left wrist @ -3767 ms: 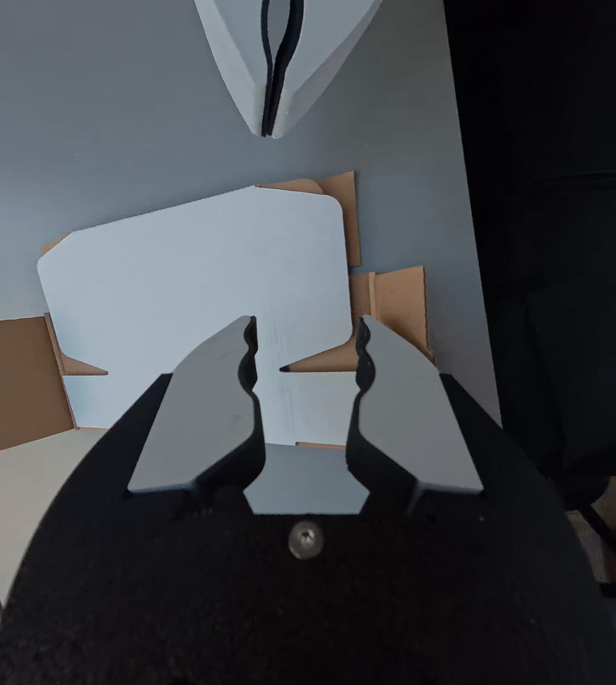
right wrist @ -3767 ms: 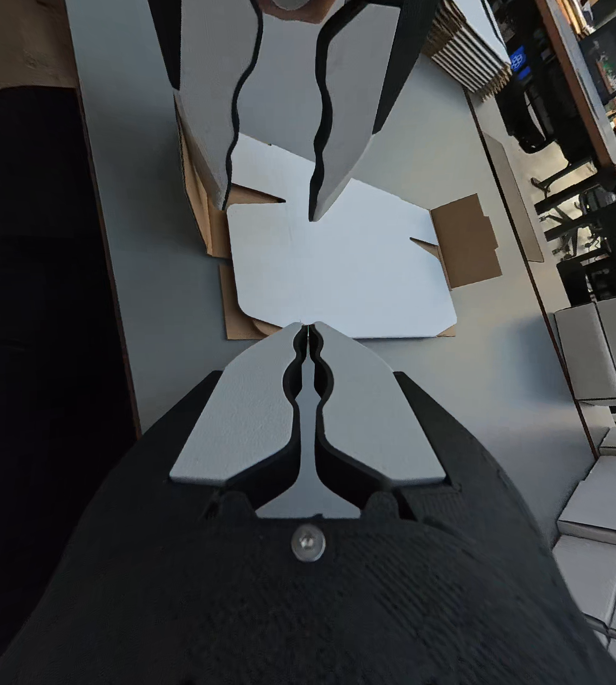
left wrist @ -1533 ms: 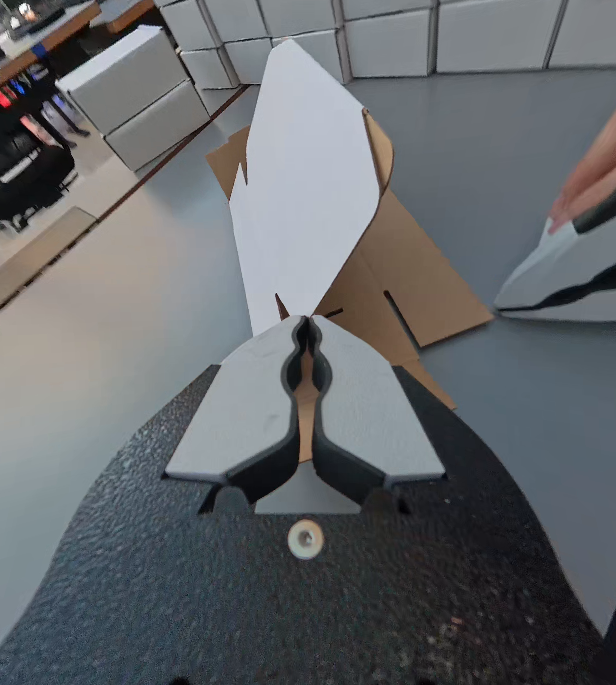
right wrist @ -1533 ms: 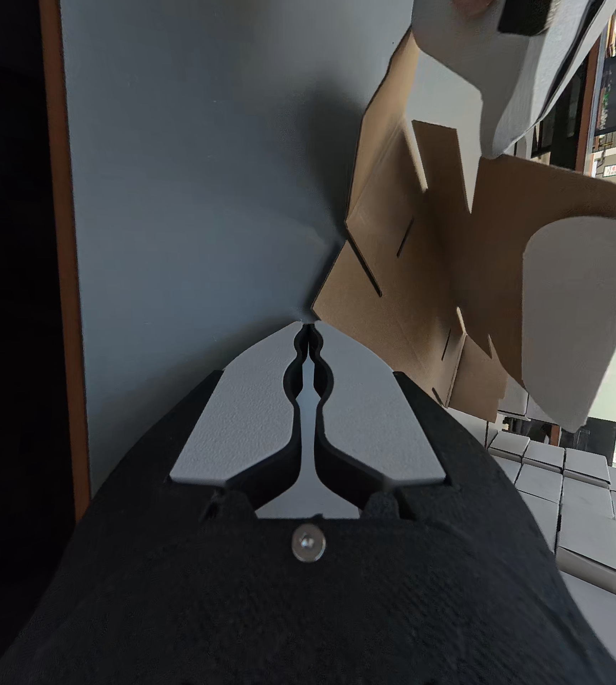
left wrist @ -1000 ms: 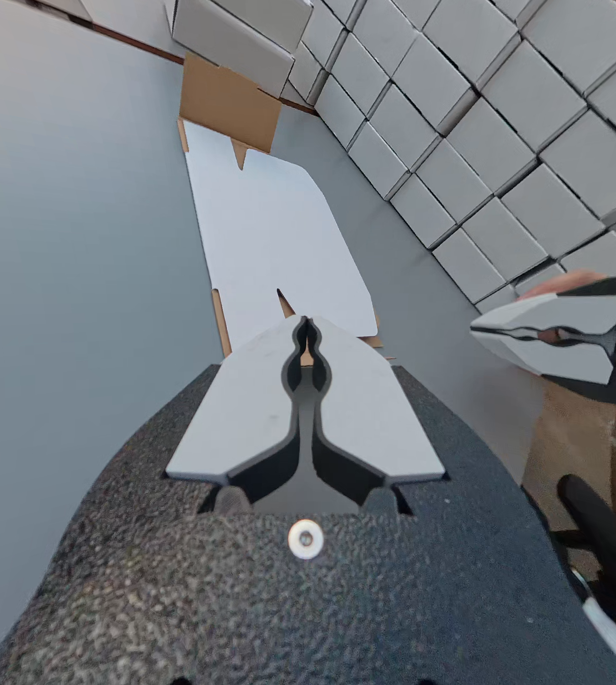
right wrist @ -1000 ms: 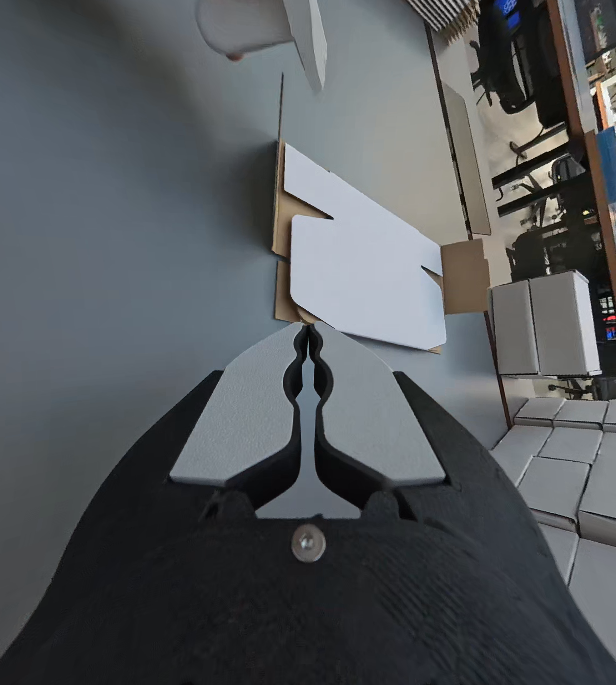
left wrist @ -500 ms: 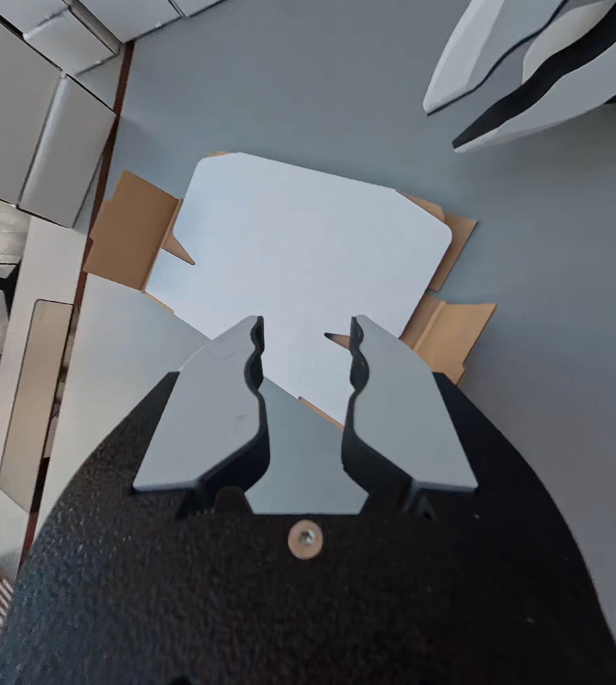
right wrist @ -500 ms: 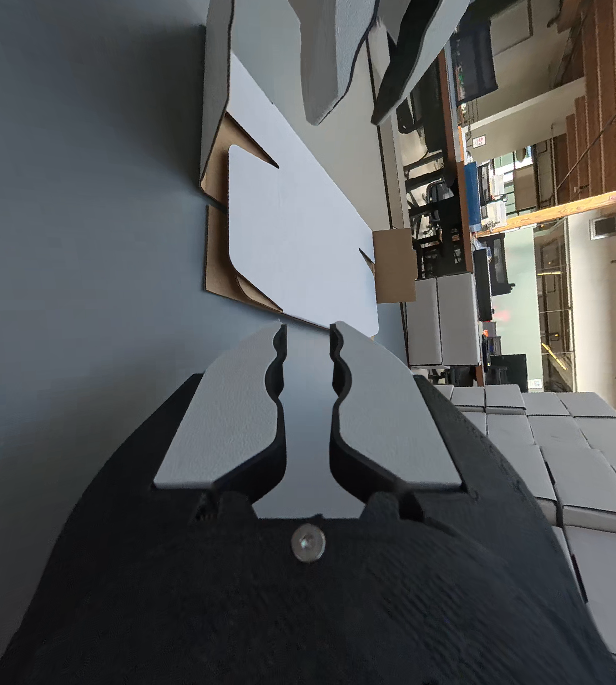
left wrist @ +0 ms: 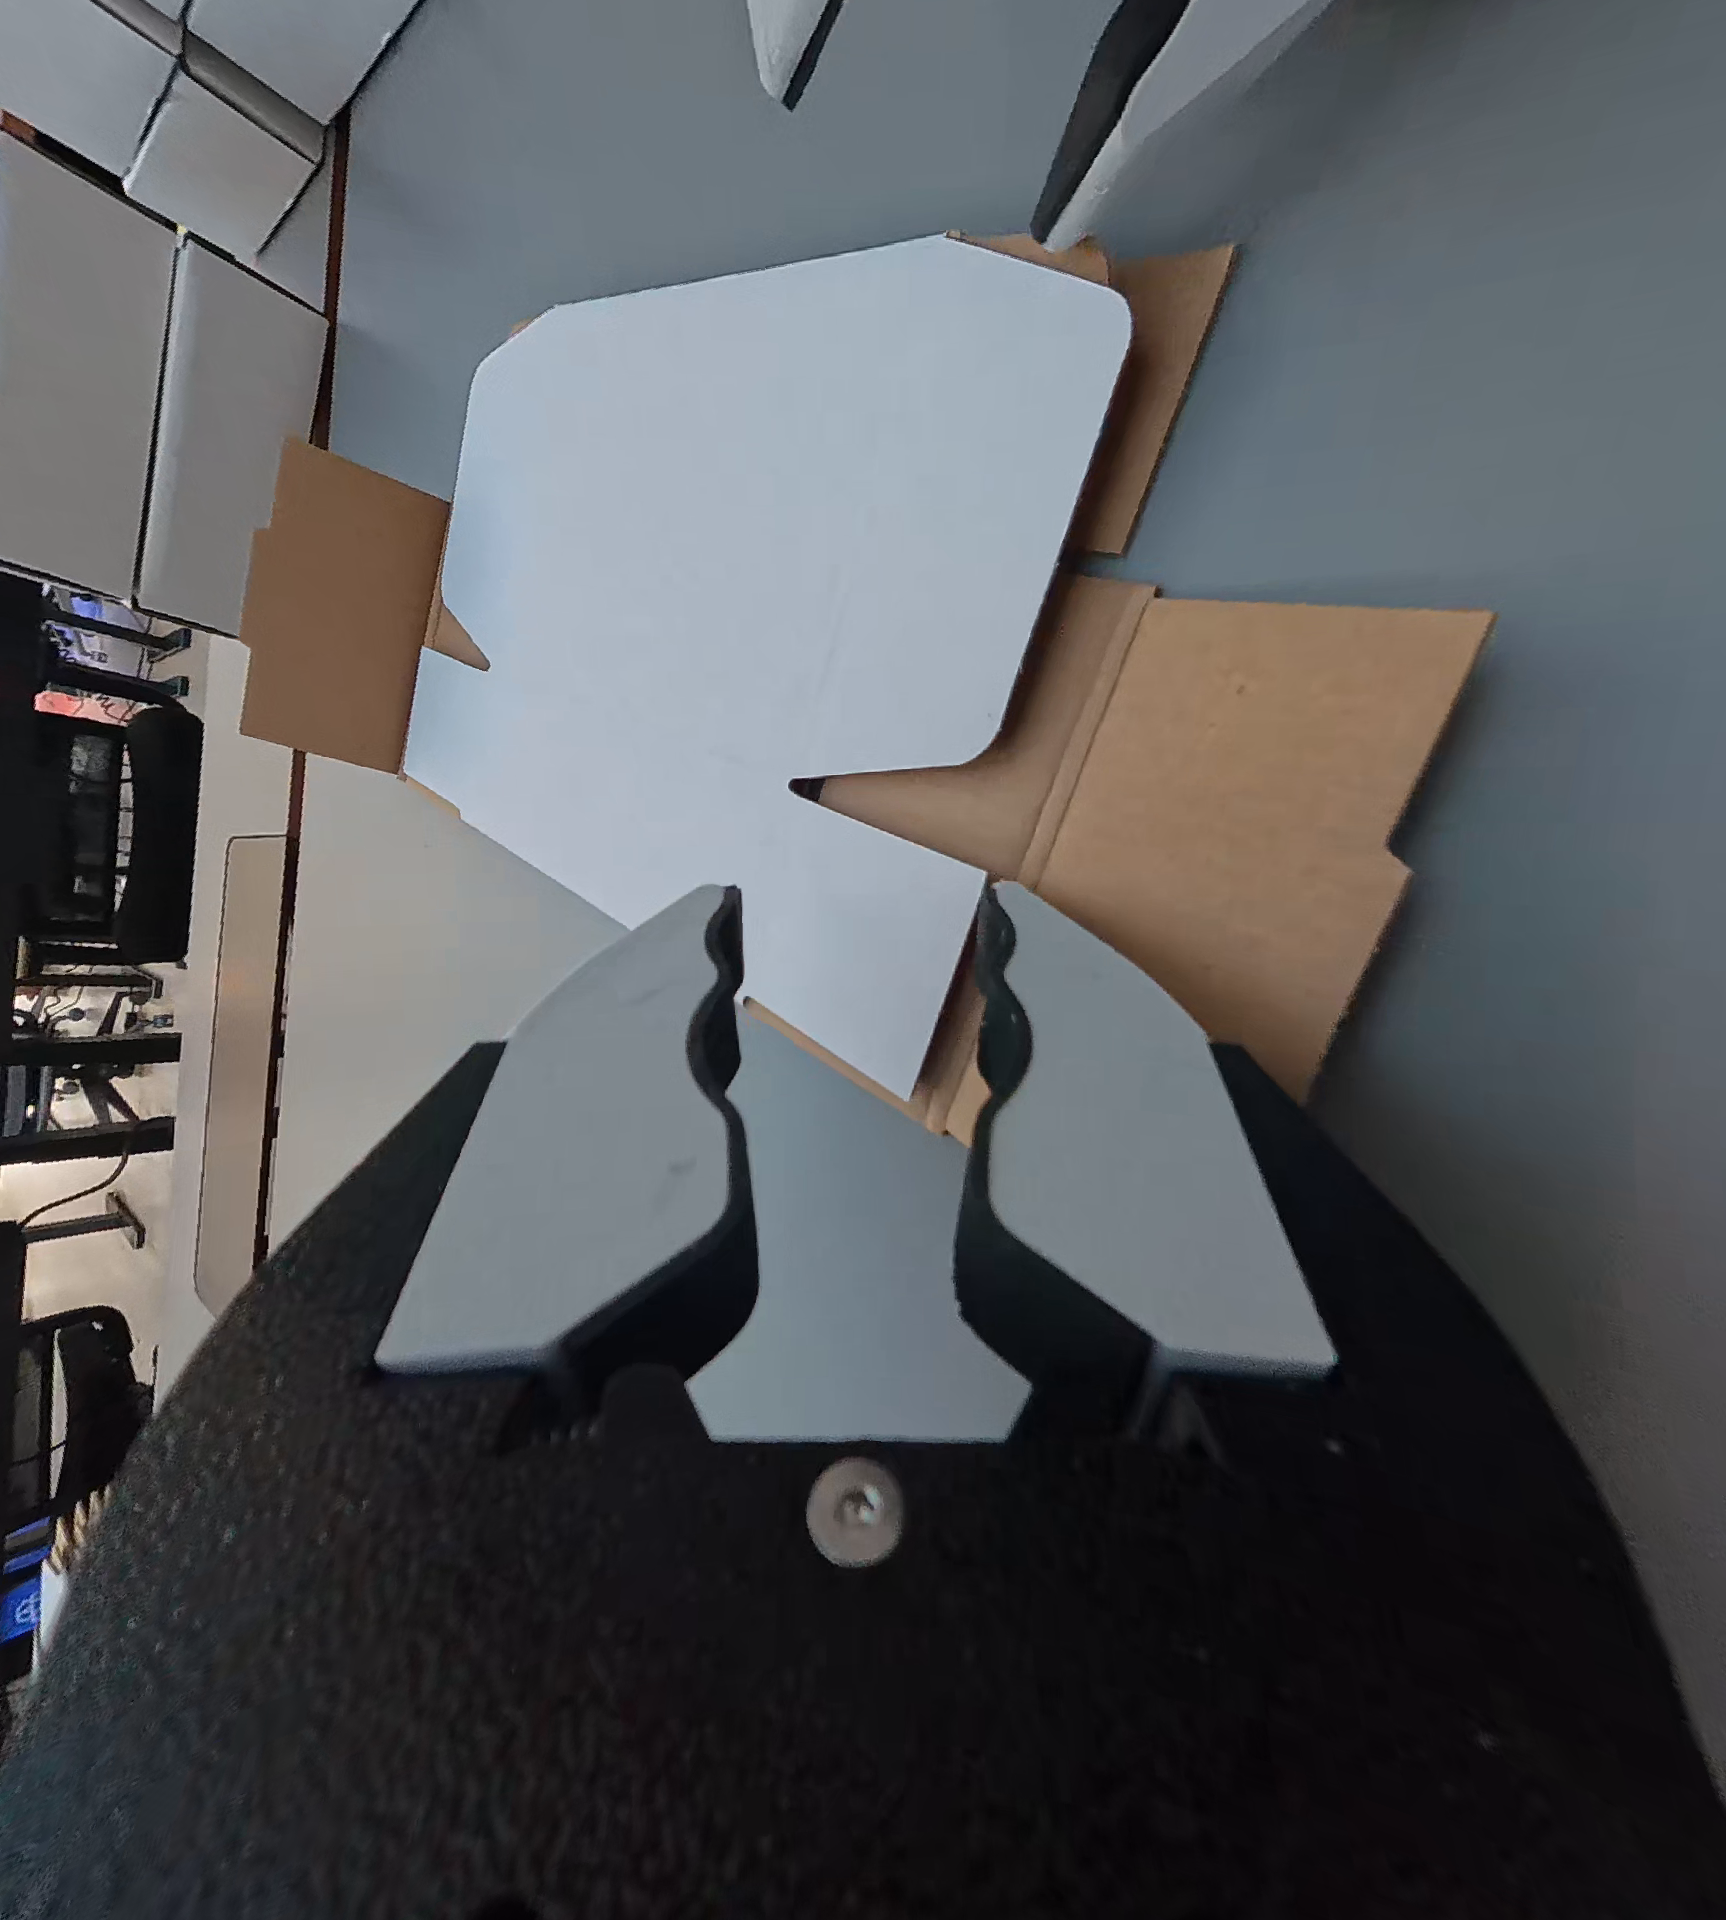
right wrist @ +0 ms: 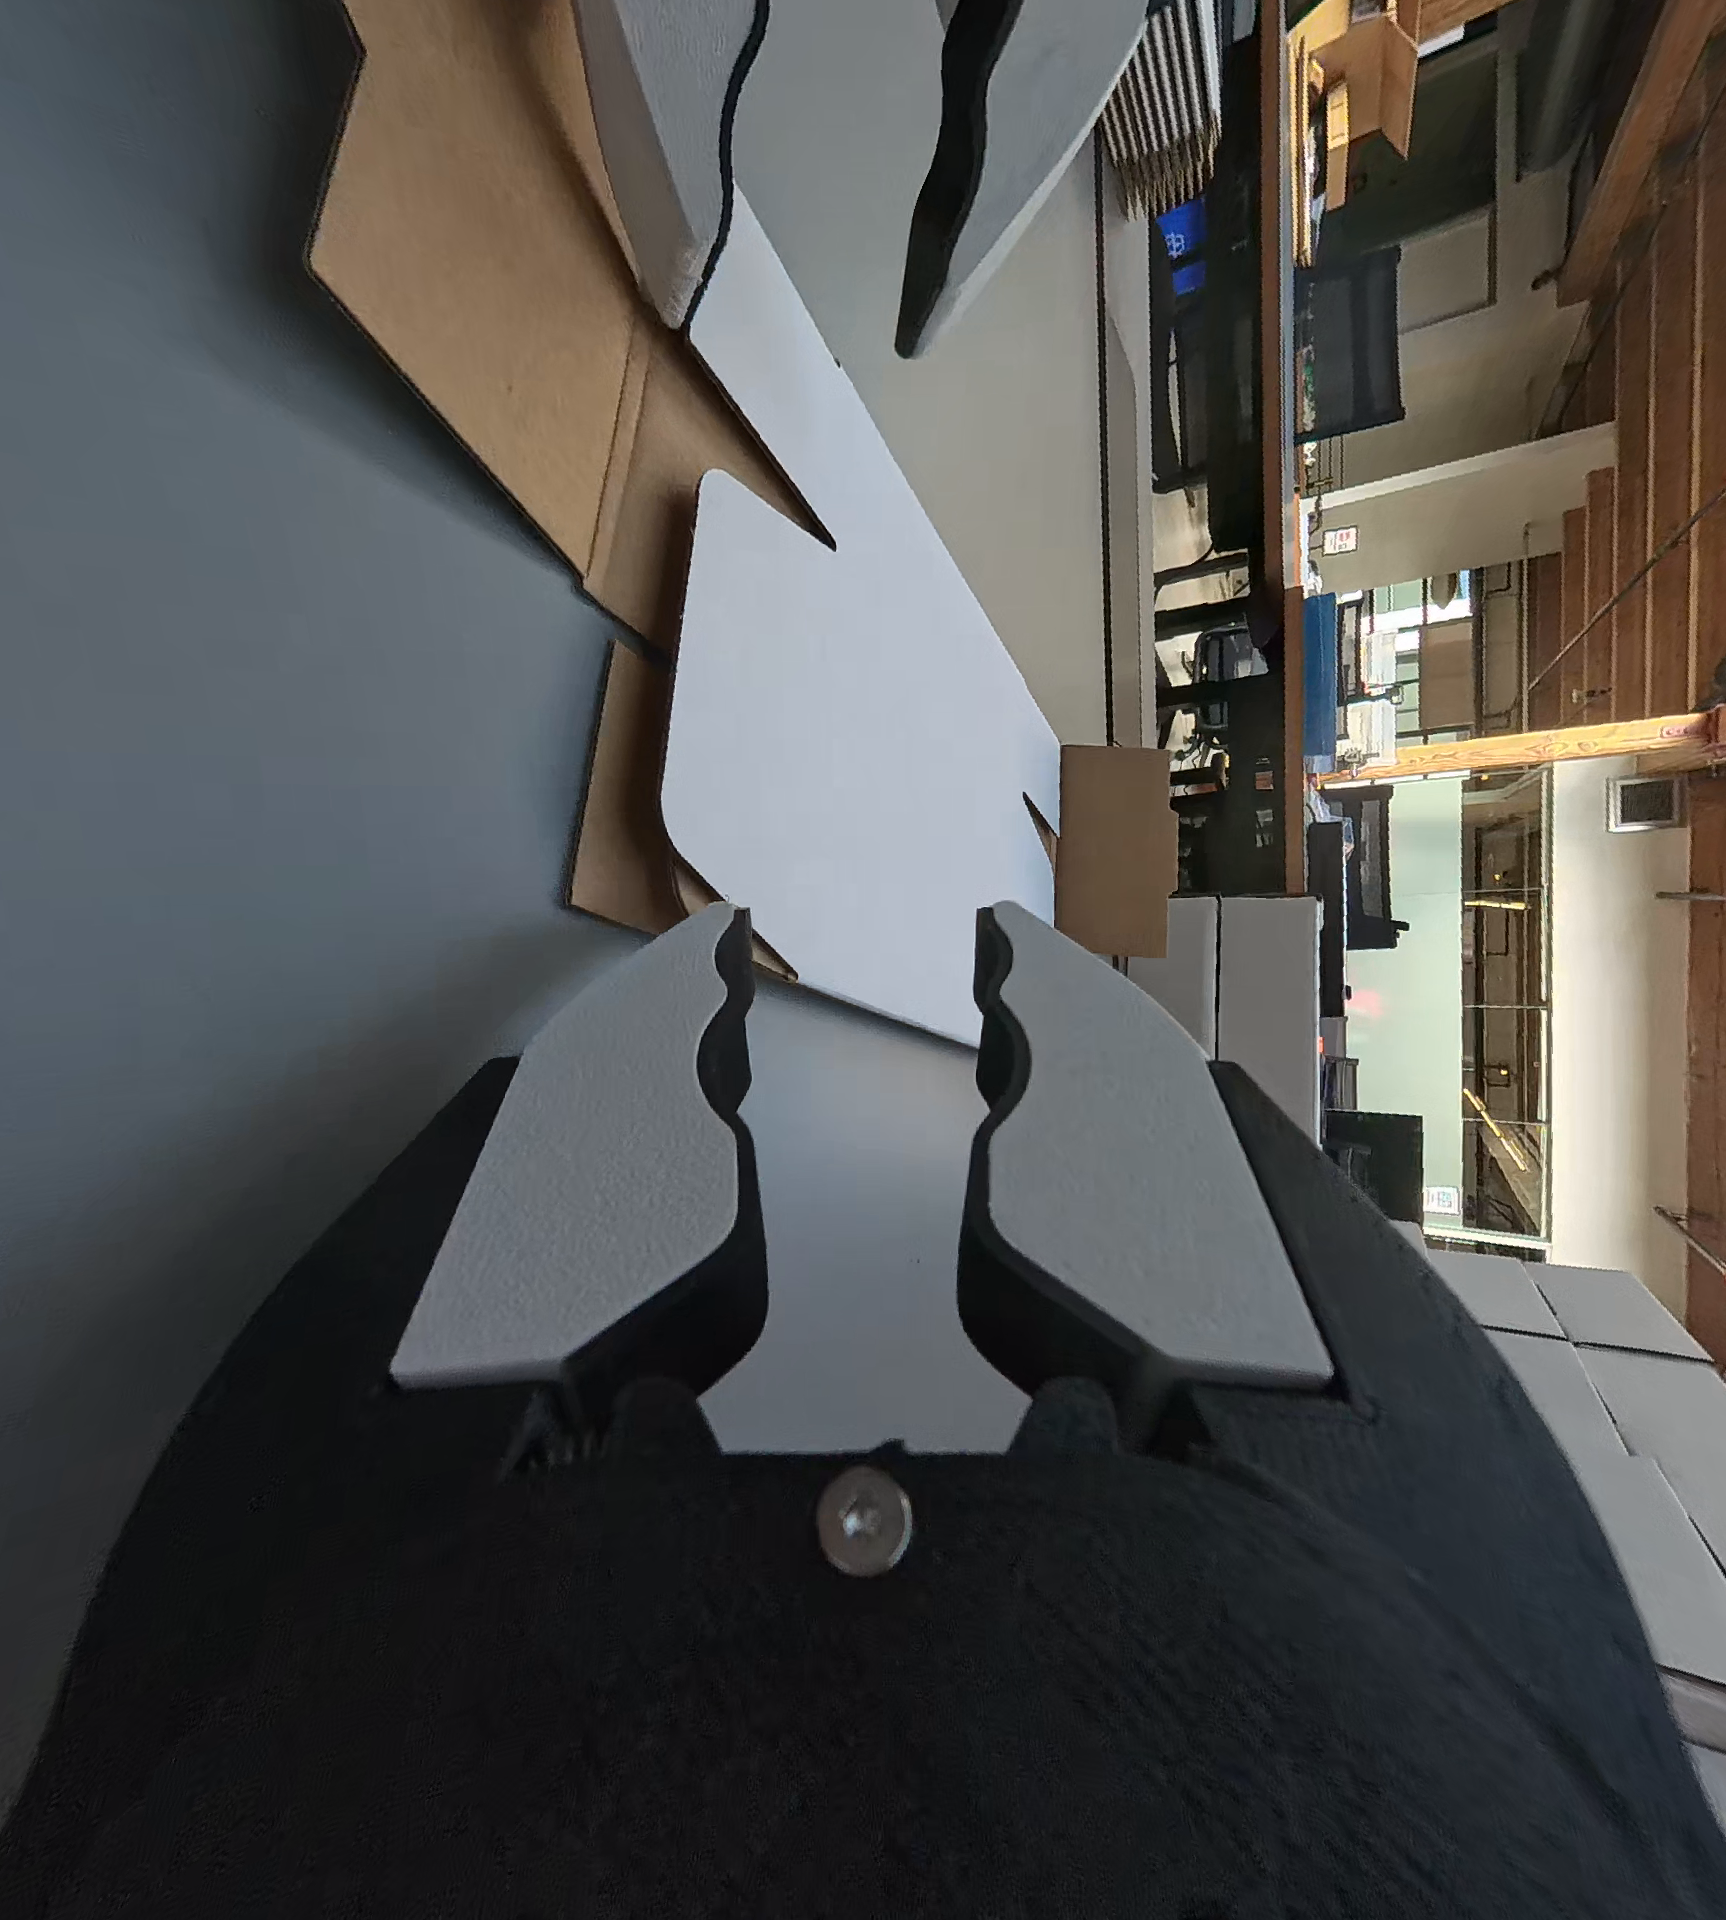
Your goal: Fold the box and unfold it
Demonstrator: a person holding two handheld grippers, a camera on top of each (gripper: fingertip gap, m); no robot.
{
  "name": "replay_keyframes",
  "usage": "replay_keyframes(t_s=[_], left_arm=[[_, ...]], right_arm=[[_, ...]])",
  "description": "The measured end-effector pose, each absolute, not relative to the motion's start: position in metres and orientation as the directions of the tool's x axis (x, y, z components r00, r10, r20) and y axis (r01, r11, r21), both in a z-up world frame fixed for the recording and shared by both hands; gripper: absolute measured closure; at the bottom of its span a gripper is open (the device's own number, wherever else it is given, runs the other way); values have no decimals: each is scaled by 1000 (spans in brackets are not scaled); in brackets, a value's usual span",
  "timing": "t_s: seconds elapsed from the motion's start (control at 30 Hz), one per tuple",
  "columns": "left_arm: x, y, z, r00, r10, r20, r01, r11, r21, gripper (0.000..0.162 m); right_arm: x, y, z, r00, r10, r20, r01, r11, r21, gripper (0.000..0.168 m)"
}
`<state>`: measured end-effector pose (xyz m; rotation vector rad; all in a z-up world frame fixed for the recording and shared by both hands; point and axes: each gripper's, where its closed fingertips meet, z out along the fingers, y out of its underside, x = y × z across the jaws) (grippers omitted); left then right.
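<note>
The box (left wrist: 765, 582) lies unfolded on the grey table (left wrist: 1565, 416): a white panel with brown flaps (left wrist: 1233, 810) sticking out at its sides. My left gripper (left wrist: 859, 894) is open and empty, its tips just over the near corner of the white panel. My right gripper (right wrist: 859, 914) is open and empty, its tips at the opposite edge of the box (right wrist: 838, 727). Each gripper shows at the top of the other's view: the right gripper (left wrist: 916, 166) in the left wrist view and the left gripper (right wrist: 797, 332) in the right wrist view.
Several folded white boxes (left wrist: 59, 364) are stacked beyond the table edge, and also show in the right wrist view (right wrist: 1669, 1507). A stack of flat cardboard (right wrist: 1150, 104) lies at the table's far end. Office chairs and wooden shelving stand farther off.
My right gripper went from shut to open. My left gripper was open, shut a second ago, and is open again. Both have closed in on opposite edges of the box.
</note>
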<state>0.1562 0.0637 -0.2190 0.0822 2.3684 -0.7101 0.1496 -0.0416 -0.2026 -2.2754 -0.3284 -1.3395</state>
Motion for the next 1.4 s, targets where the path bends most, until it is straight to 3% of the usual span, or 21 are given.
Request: replay_keyframes(t_s=[0.07, 0.17, 0.3, 0.4, 0.47, 0.57, 0.73, 1.2, 1.4], left_arm=[[153, 63, -209, -783, -216, -583, 171, 826, -536, 122], [137, 48, -174, -831, -411, -374, 15, 656, -755, 127], [118, 24, -112, -846, -516, -135, -80, 372, -925, 129], [88, -6, -79, -887, -461, 34, -124, 167, -978, 111], [75, -23, -69, -885, -451, 112, -159, 68, -985, 99], [69, -42, -71, -868, -467, 170, -200, 15, -980, 82], [68, -56, -68, -841, -465, 277, -279, -67, -958, 75], [67, -62, -82, -826, -470, 312, -329, -48, -943, 75], [66, -63, -86, -824, -470, 315, -338, -39, -940, 67]], right_arm=[[147, -40, -195, 537, -143, 831, 389, -833, -394, 127], [146, -43, -183, 678, -407, 613, 168, -725, -668, 139], [172, -74, -164, 538, -611, 580, -113, -735, -669, 168], [191, -84, -162, 464, -764, 447, -273, -604, -749, 168], [205, -95, -156, 347, -816, 463, -317, -566, -761, 163], [212, -96, -141, 231, -823, 519, -304, -568, -765, 133], [212, -91, -125, 129, -803, 581, -280, -592, -756, 107], [207, -101, -120, 67, -789, 611, -266, -605, -751, 102], [202, -107, -119, 46, -769, 637, -267, -624, -734, 101]])
